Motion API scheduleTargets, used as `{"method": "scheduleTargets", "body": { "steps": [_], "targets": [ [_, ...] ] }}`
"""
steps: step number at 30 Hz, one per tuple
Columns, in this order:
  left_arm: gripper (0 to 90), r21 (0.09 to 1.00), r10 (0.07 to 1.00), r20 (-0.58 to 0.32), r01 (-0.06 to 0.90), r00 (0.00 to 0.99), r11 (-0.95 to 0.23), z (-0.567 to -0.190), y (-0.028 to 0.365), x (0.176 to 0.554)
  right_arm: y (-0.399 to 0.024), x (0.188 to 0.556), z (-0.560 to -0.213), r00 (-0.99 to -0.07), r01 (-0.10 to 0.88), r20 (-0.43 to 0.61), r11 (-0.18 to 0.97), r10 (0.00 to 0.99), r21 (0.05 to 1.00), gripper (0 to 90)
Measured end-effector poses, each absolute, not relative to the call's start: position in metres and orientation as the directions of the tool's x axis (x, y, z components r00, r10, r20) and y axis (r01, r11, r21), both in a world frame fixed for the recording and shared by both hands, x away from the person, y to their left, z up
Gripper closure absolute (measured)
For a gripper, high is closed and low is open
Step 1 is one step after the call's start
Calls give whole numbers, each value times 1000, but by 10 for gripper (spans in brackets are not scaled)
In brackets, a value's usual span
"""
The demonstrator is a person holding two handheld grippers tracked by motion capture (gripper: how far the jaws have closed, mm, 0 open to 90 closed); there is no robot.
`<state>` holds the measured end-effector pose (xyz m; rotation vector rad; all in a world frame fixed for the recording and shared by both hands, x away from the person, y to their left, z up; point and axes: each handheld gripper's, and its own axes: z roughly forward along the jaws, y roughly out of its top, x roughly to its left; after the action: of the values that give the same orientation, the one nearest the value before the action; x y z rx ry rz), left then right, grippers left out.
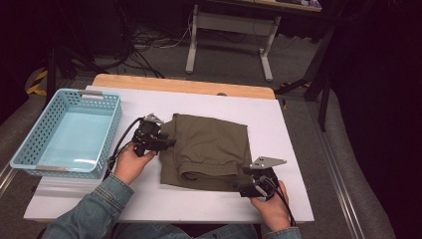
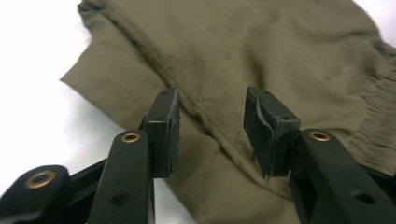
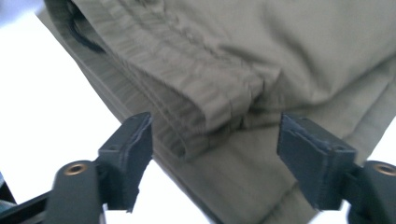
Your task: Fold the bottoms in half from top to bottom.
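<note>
Olive garment (image 1: 209, 149) folded on white table (image 1: 149, 199); tongs at both edges; blue basket (image 1: 67, 132) left.

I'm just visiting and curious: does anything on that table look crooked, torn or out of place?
Nothing is torn or spilled. The olive garment lies folded but a bit askew on the white board, its waistband bunched at the near edge. The blue basket stands apart to the left. Both grippers, left and right, are open at the cloth's edges.
</note>
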<state>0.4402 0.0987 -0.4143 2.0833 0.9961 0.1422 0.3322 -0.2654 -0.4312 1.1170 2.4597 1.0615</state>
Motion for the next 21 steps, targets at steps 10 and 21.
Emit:
{"method": "scheduleTargets", "body": {
  "steps": [10, 21],
  "targets": [
    [576, 712, 697, -217, 600, 683, -366, -413, 98, 434, -258, 335, -444, -675, 605, 104, 469, 730, 643, 705],
    [578, 710, 691, -216, 597, 690, -374, -416, 94, 432, -265, 325, -433, -672, 600, 111, 450, 732, 661, 900]
  ]
}}
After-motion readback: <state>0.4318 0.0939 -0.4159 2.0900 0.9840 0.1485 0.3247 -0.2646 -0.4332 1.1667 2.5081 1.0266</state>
